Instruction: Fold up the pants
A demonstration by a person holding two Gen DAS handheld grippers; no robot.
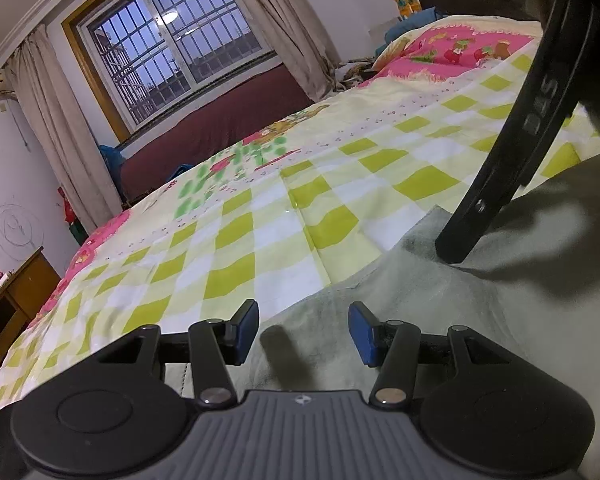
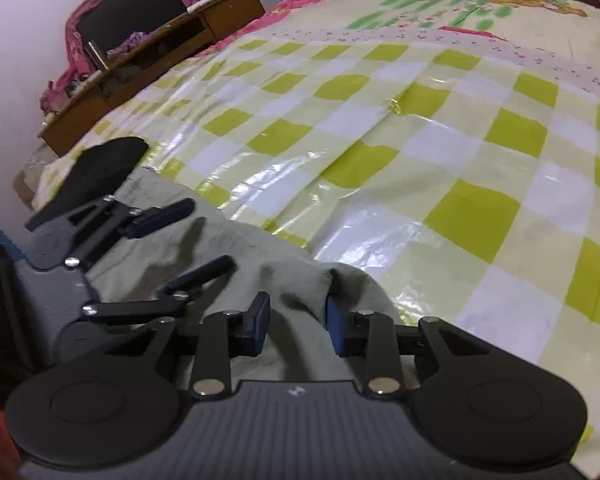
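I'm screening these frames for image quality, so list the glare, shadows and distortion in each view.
Left wrist: fisheye bends the window; a ceiling lamp reflects in its glass; the left tool casts finger shadows on the grey-green pants.

Right wrist: strong white glare on the glossy checked bed cover; the right tool shadows the pants; frame edges soften.

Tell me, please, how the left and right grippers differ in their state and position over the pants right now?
The left gripper has its jaws spread wider than the right gripper. The left hovers over flat cloth of the grey-green pants, while the right straddles a raised fold at the pants' edge, next to the checked bedsheet. Both are open, gripping nothing, and have blue pads.
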